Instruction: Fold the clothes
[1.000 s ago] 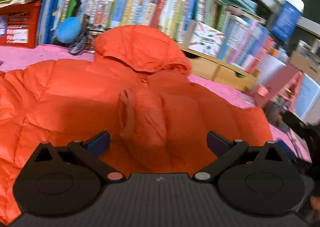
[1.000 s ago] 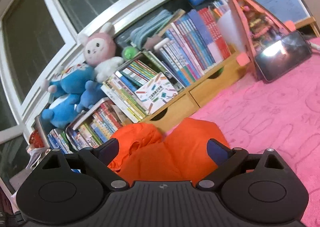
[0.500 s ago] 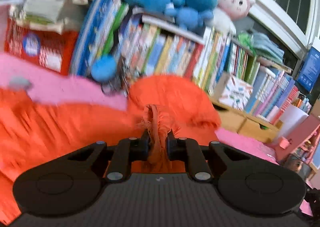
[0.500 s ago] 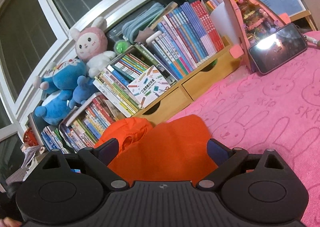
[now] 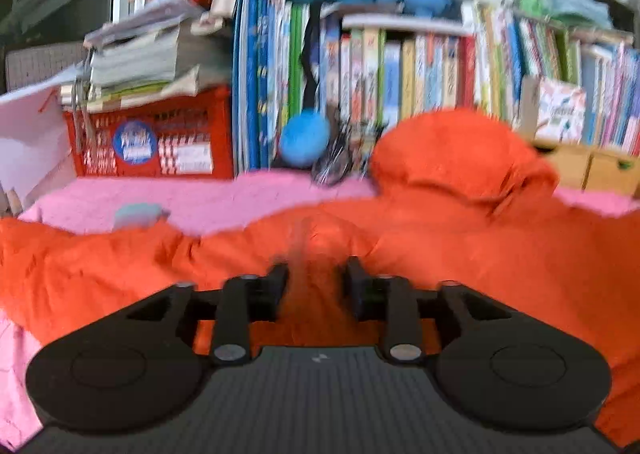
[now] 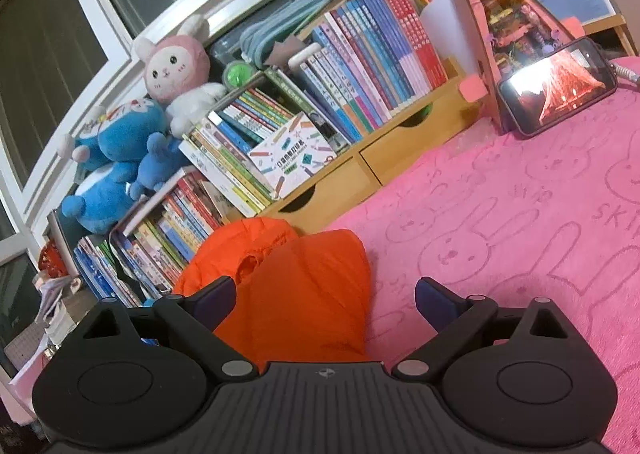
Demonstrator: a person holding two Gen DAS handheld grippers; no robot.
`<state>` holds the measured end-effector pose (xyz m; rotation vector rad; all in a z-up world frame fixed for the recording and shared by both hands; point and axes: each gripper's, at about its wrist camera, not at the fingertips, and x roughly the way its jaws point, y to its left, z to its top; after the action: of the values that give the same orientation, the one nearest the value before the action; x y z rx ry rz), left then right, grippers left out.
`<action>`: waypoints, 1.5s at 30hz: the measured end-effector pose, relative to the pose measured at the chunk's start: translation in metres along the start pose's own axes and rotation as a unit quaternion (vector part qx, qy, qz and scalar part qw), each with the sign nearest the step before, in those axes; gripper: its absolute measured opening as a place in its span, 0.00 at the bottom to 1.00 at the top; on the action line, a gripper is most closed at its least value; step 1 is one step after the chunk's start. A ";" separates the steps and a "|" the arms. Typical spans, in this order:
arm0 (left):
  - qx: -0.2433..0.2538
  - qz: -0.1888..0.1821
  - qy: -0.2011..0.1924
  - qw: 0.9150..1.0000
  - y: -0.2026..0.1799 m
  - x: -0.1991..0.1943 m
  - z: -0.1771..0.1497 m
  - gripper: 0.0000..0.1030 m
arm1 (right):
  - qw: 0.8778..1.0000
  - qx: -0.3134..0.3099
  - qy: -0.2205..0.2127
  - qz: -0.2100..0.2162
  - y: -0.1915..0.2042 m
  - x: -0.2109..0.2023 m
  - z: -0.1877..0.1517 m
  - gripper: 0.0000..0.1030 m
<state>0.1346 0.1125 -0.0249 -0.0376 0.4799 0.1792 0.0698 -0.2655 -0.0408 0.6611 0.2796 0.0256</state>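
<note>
A: left gripper [image 5: 314,278]?
B: jaws partway apart, they've just been opening; a ridge of the orange jacket [image 5: 500,254] stands between the fingers [image 5: 276,282]. Frame is blurred, so I cannot tell whether the pads still press the fabric
A: right gripper [image 6: 324,296]?
B: spread wide, nothing held. A folded end of the jacket [image 6: 312,294] lies under it, nearer the left finger [image 6: 216,296]
A: where's the jacket overall?
B: spread on the pink blanket [image 6: 500,234]. In the left wrist view it fills the lower frame, hood [image 5: 452,149] bunched up at the far side against the books [image 5: 400,69]
A: background?
B: red crate [image 5: 156,141] with papers stacked on top, 2 blue plush toys [image 6: 116,157] and a pink rabbit plush [image 6: 172,69] above the books, wooden drawers [image 6: 360,169] below them, a lit phone [image 6: 556,87] propped at the far right of the blanket
</note>
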 end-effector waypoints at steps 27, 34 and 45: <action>-0.026 -0.033 0.080 0.996 0.010 0.024 -0.002 0.84 | 0.814 -0.576 0.067 -0.031 0.156 0.057 -0.102 0.98; -0.012 -0.046 0.083 0.995 0.005 0.025 -0.003 0.91 | 0.826 -0.551 0.067 -0.099 0.097 0.057 -0.061 0.99; -0.040 -0.049 0.040 0.997 0.016 0.021 0.008 0.84 | 0.851 -0.507 0.060 -0.124 0.056 0.021 -0.030 0.99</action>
<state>0.1540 0.1320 -0.0272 -0.1461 0.5501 0.1002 0.0859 -0.2007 -0.0346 -0.4410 0.4200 -0.0342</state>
